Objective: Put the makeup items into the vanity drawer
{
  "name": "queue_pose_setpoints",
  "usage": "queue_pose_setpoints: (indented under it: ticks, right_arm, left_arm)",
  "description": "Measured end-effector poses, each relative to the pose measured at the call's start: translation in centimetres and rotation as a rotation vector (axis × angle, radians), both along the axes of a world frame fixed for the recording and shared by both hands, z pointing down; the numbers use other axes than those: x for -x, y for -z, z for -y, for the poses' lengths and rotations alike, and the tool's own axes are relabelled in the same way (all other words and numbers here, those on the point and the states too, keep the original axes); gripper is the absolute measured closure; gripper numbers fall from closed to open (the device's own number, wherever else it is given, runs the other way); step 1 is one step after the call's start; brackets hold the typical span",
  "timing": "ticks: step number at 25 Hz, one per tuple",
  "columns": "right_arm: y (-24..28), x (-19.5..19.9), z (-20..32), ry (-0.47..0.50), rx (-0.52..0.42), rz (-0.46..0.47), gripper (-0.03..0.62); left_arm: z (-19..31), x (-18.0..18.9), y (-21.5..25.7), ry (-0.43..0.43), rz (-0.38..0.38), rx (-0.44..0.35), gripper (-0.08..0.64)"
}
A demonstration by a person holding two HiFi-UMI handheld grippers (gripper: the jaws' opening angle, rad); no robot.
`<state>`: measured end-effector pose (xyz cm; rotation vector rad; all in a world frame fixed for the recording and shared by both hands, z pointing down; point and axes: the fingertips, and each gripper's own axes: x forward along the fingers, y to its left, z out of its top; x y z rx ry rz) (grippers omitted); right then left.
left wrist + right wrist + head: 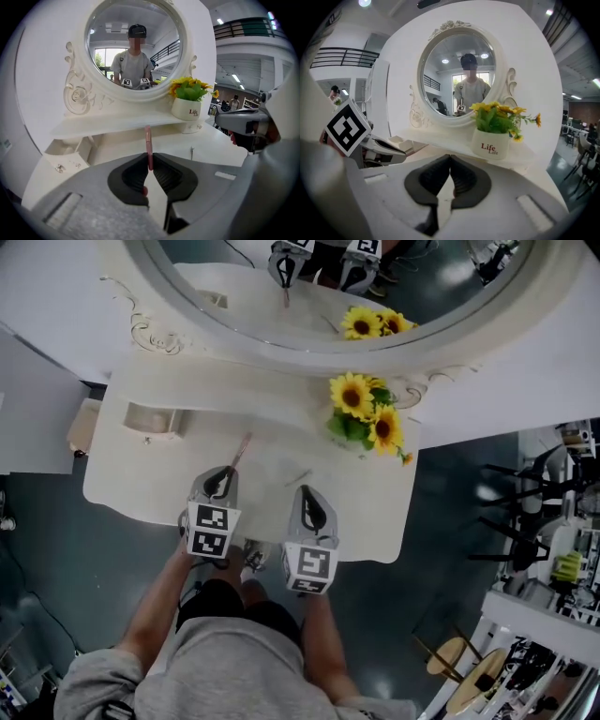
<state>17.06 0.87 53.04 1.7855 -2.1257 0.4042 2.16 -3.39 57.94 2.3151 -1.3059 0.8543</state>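
**Grip.** We found the left gripper [149,158] pinching a slim pink makeup stick [148,139] near its lower end. The jaws were closed onto it, and most of its length stood out past the tips. The right gripper [449,161] had its jaws pressed together with nothing between them.

**Position.** In the head view both grippers sat over the near edge of the vanity top [361,512], at lower centre of the frame. The stick pointed up-frame towards the mirror [281,296]. The open drawer [153,420] lay at the left of that frame, well apart from the stick's tip. A second thin item [298,477] lay on the top, just up-frame of the right gripper; we could not tell what it was.

**Step in hand.** We judged this to be carrying the stick to the drawer.

**Recommendations.**
- Because the hold was so short, the stick could pivot, so the carry towards frame-left should be steady.
- The tip should go over the drawer's rim before the gripper is lowered.
- The stick should lie along the drawer's length and be released low inside it.
- The sunflower pot [361,432], at centre right, was clear of that path.
- The right gripper was free to take the remaining item.
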Motion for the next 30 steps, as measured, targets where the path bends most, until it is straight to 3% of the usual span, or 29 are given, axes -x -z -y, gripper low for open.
queue_pose_setpoints:
  ticks: [8,16,30]
  right_arm:
    - [3.3,3.7,1.3,0.092,-0.06,0.005,0.586]
    - [5.0,8.5,3.0,0.219,-0.089,0.013,0.586]
    - [5.7,15.9,6.5,0.406,-0.092,0.032,0.586]
  left_arm:
    - [-0.3,4.3,3.9,0.11,-0.003,-0.074,0.518]
    - [0.2,10.1,6.6,0.272,0.006,-0.121,0.518]
    - [1.4,18.7,6.7,0.482,0.054,-0.093,0.518]
